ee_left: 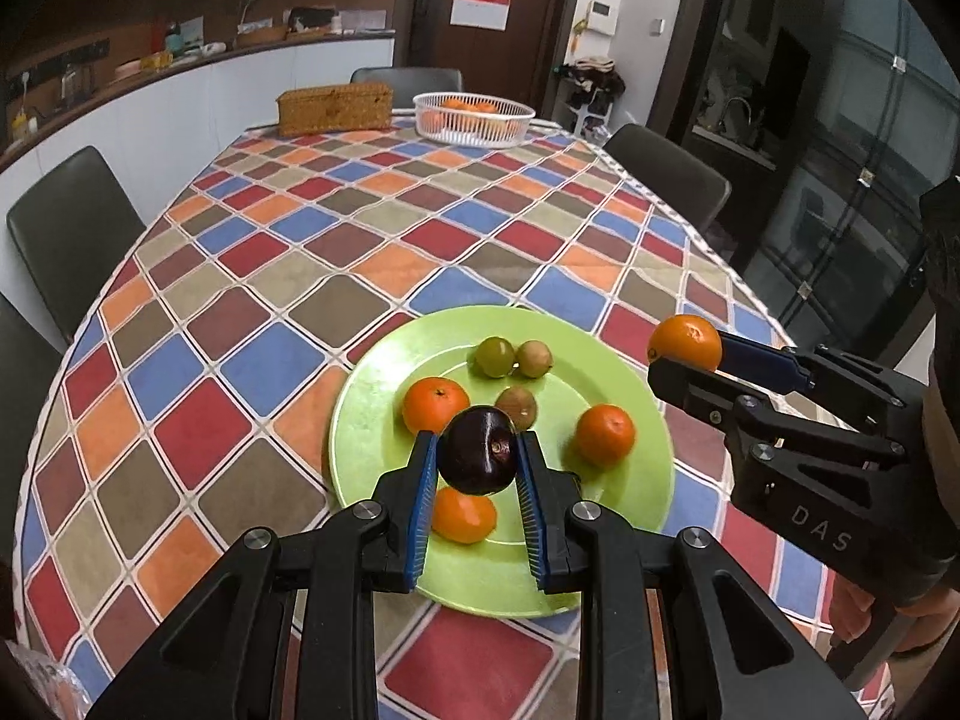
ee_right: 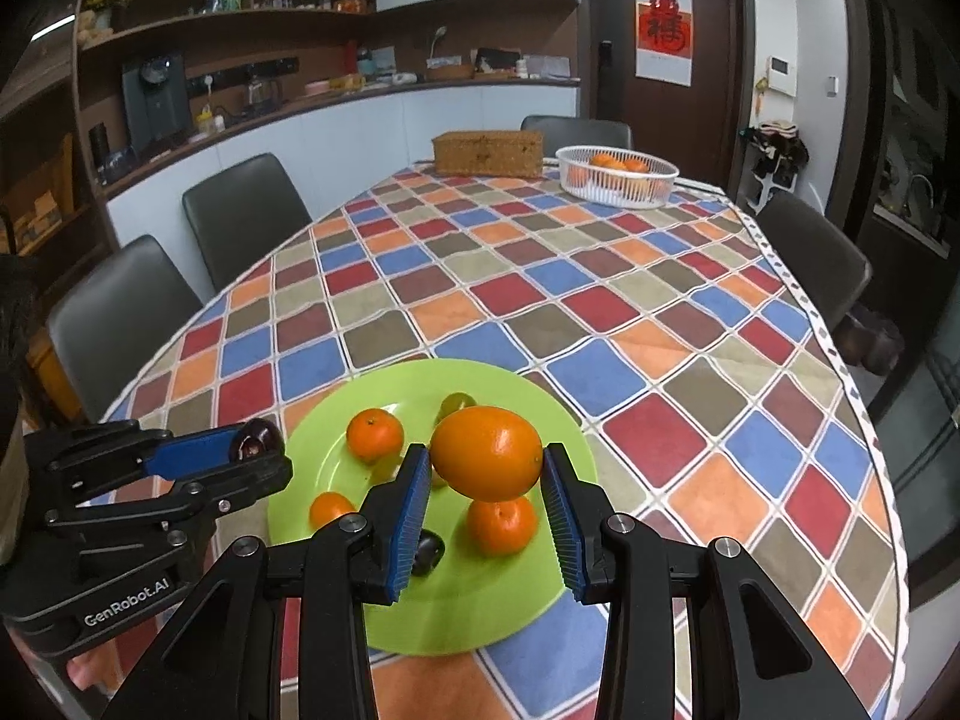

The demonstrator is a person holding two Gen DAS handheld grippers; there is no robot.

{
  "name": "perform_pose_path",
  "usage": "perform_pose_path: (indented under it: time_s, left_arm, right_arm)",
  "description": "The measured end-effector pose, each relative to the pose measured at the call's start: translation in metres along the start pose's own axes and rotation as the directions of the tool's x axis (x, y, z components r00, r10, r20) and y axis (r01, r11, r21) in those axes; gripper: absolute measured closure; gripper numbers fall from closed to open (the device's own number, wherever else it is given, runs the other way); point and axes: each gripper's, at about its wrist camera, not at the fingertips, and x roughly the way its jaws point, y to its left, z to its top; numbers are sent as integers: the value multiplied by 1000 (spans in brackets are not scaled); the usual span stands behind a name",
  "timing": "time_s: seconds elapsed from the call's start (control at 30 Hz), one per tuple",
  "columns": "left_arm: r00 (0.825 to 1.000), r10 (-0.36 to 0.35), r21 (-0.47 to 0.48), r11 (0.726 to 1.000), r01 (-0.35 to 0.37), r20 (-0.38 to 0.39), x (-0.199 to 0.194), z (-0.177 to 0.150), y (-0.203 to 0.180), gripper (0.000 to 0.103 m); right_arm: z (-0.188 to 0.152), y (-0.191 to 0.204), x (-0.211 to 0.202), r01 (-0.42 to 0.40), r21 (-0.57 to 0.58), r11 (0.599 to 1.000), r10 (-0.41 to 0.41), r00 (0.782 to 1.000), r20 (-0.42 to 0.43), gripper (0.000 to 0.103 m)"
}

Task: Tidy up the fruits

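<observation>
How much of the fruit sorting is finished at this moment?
Done: some oranges already lie in the white basket. In hand: the left claw holds a dark plum, the right claw an orange. Left: three tangerines and three small green fruits on the green plate.

Both grippers, left gripper (ee_left: 477,450) and right gripper (ee_right: 487,465), are black angular linkages with silver screws and blue ribbed pads, housings lettered "GenRobot.AI" and "DAS" in white.

wicker box (ee_left: 335,109), grey chairs (ee_right: 246,213), red door poster (ee_right: 663,30)
</observation>
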Motion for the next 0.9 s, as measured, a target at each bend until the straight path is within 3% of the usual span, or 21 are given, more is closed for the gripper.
perform_pose_path:
  time_s: [0.23,0.67,0.9]
  left_arm:
    - [999,9,4,1000,-9,-44,20,3,5,77]
    - [993,24,9,1000,-23,-115,47,7,8,77]
    - [995,35,38,999,-31,-94,39,6,2,70]
  right_arm:
    - [2,1,29,18,-25,1000,-20,998,-51,64]
    - [4,-11,76,-37,60,998,47,984,-175,64]
    - [-2,-11,80,-34,61,998,46,979,-200,62]
